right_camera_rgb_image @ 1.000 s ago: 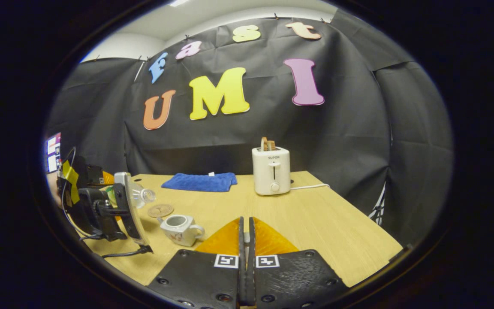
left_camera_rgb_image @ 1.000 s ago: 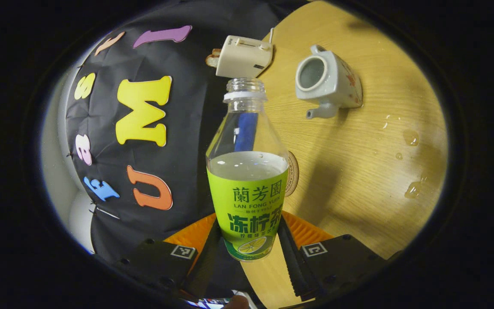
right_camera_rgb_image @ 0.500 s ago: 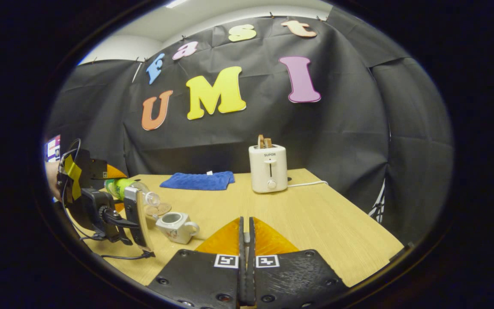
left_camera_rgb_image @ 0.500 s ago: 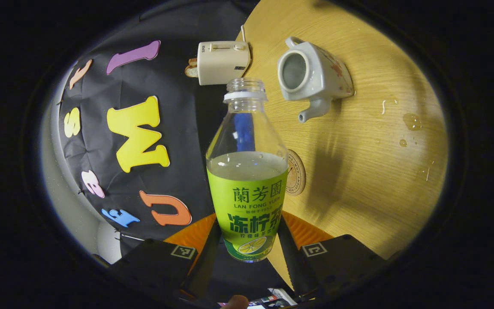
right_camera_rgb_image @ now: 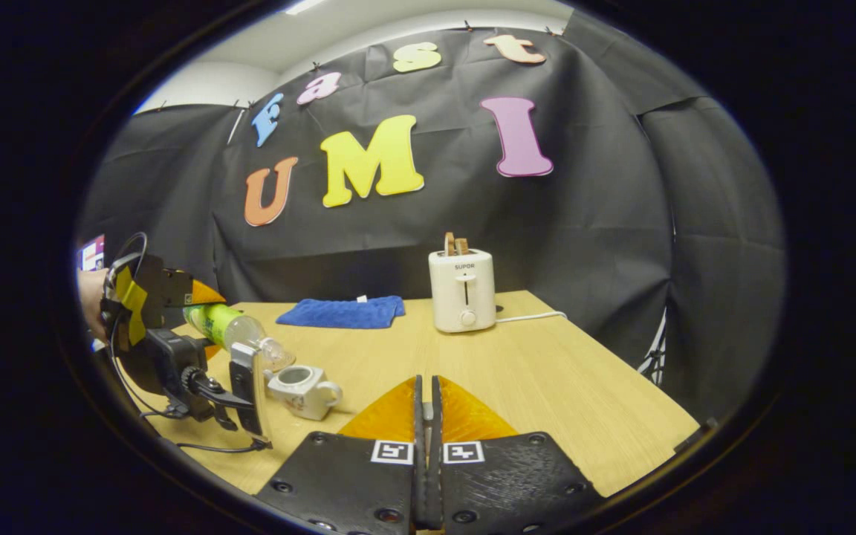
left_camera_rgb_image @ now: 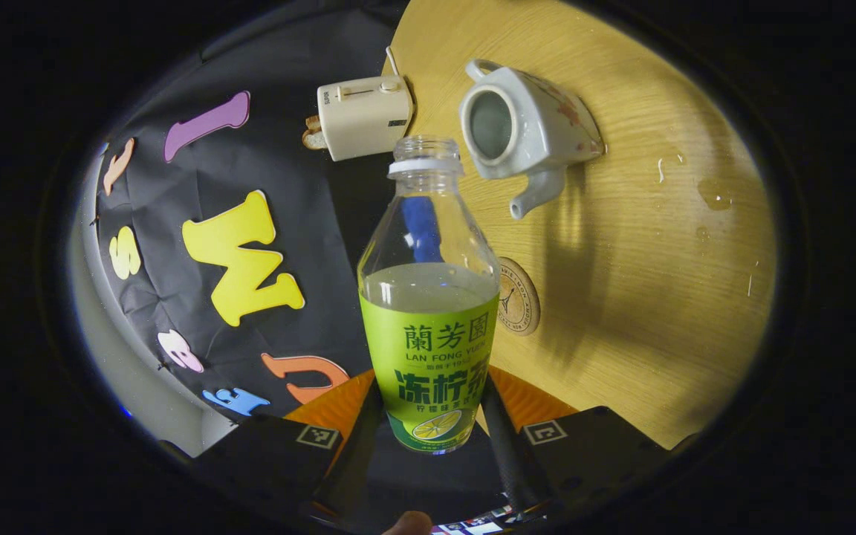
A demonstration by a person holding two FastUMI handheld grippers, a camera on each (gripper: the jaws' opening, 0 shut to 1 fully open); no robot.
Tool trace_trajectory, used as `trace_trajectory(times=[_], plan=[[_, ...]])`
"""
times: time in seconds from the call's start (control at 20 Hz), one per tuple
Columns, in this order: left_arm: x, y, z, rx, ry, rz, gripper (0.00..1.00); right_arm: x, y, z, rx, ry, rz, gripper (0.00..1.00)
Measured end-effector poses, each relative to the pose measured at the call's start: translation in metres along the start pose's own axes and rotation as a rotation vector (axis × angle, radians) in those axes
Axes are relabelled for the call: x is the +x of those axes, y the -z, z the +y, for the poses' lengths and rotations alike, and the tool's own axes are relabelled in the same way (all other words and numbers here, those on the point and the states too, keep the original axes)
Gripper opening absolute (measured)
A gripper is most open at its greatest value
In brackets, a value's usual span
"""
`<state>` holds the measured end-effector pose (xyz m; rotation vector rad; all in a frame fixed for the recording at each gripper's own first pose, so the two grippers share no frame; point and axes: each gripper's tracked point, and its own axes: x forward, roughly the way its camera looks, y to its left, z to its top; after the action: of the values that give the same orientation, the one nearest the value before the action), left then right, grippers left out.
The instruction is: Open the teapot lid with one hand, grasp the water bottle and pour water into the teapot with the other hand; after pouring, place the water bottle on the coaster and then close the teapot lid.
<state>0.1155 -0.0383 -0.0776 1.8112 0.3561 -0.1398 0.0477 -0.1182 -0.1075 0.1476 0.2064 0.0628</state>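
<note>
We find the teapot [left_camera_rgb_image: 524, 122] lidless, the left gripper [left_camera_rgb_image: 428, 438] clasping the capless water bottle [left_camera_rgb_image: 428, 297] tilted toward it, the right gripper [right_camera_rgb_image: 426, 416] clenched with nothing visible between its fingers; pouring, coaster [left_camera_rgb_image: 519, 296] placement and lid closing remain.

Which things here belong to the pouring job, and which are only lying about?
For the job:
water bottle, held in left tool
teapot, lid off
coaster

Lying about:
toaster
blue cloth
spilled drops

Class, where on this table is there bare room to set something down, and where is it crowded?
Free: the wide table stretch right of the toaster, and between the blue cloth and teapot. Crowded: around the teapot, where the bottle, coaster and left gripper gather.
</note>
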Motion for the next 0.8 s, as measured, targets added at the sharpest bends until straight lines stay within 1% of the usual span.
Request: trace_trajectory(times=[0.8], plan=[[-0.002, -0.001, 0.012, 0.142, -0.029, 0.024, 0.75, -0.002, 0.002, -0.006, 0.009, 0.002, 0.001, 0.00]])
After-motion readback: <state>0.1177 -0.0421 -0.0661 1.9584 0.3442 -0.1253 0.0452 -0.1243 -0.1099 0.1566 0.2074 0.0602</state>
